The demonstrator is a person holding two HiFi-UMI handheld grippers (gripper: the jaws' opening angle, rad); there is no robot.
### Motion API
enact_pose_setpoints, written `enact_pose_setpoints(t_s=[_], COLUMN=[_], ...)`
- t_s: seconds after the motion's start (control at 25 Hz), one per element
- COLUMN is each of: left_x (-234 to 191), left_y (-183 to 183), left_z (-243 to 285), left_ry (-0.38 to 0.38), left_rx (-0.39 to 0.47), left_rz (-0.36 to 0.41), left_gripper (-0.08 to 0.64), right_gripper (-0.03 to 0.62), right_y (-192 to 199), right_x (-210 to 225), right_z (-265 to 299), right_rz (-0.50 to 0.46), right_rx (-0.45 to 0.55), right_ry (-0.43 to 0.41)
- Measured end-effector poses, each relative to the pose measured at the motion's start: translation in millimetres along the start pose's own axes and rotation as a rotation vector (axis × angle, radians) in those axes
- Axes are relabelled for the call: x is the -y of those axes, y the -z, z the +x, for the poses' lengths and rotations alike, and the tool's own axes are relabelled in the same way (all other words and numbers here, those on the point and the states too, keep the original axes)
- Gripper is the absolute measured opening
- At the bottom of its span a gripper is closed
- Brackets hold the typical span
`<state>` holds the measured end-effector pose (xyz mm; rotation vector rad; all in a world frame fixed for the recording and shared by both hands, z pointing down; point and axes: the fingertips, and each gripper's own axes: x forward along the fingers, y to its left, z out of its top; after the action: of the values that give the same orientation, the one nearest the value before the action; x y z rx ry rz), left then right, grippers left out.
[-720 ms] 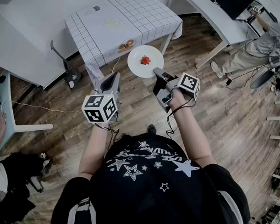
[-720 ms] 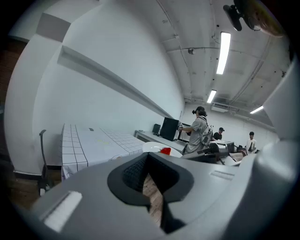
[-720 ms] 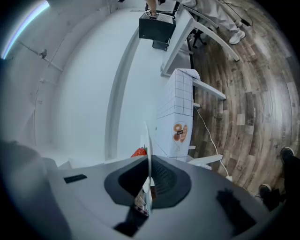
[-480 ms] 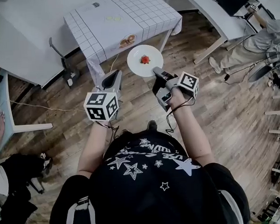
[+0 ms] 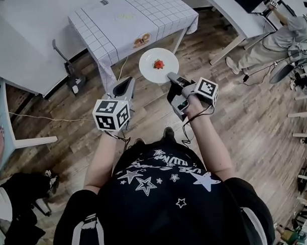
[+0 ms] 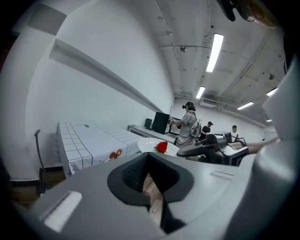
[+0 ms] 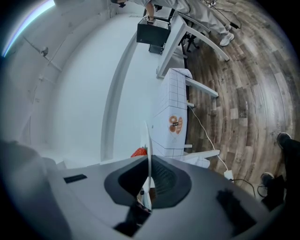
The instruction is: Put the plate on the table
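Observation:
A white plate (image 5: 158, 65) with a red strawberry (image 5: 158, 64) on it hangs above the wooden floor, just short of the table's near corner. My right gripper (image 5: 171, 79) is shut on the plate's near rim; in the right gripper view the plate (image 7: 148, 154) stands edge-on between the jaws, the strawberry (image 7: 139, 152) beside it. My left gripper (image 5: 123, 87) is shut and holds nothing, to the left of the plate. The table (image 5: 110, 25) wears a white grid cloth with a printed picture (image 5: 140, 40) near its front edge. In the left gripper view the plate (image 6: 152, 146) shows ahead.
A grey stand (image 5: 69, 72) sits on the floor left of the table. Long white desks run at the left (image 5: 20, 59) and upper right (image 5: 230, 19). A seated person (image 5: 286, 37) is at the far right. Cables (image 5: 43, 118) trail over the floor.
Both grippers and the plate have drifted slightly toward the table, and the view has shifted with them. The right gripper keeps its hold on the plate.

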<state>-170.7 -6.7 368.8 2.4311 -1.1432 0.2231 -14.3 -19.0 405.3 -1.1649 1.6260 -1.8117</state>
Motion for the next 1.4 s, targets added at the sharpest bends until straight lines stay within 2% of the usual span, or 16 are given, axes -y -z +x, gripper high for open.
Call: enact_pose_setpoints(t_s=[0.16, 0.32, 0.44, 0.6, 0.8, 1.08, 1.24, 1.4], left_x=[-3, 4, 5, -1, -9, -22, -28, -31], left_y=[2, 6, 11, 18, 19, 8, -4, -14], left_z=[-17, -35, -43, -41, -34, -5, 24, 55], left_ry=[0.028, 0.062, 0.066, 0.057, 0.025, -0.018, -0.051, -0.064], left_rx=[0.024, 0.032, 0.024, 0.018, 0.008, 0.033, 0.051, 0.057], left_rz=[-0.008, 0.007, 0.002, -0.013, -0.022, 0.016, -0.003, 0.012], left_gripper=[0.009, 0.009, 0.009, 0.009, 0.009, 0.009, 0.009, 0.009], right_gripper=[0.021, 0.021, 0.021, 0.021, 0.021, 0.021, 0.021, 0.021], right_y=[15, 30, 34, 29, 12, -25, -60, -99], right_x=[-2, -2, 1, 11, 11, 15, 14, 8], right_z=[1, -12, -23, -28, -19, 10, 30, 53], right_rz=[0.007, -0.001, 0.03, 0.052, 0.08, 0.079, 0.08, 0.073], right_rx=[0.008, 0.027, 0.052, 0.064, 0.077, 0.057, 0.027, 0.015], right_ry=[-0.014, 0.008, 0.003, 0.039, 0.014, -0.028, -0.034, -0.049])
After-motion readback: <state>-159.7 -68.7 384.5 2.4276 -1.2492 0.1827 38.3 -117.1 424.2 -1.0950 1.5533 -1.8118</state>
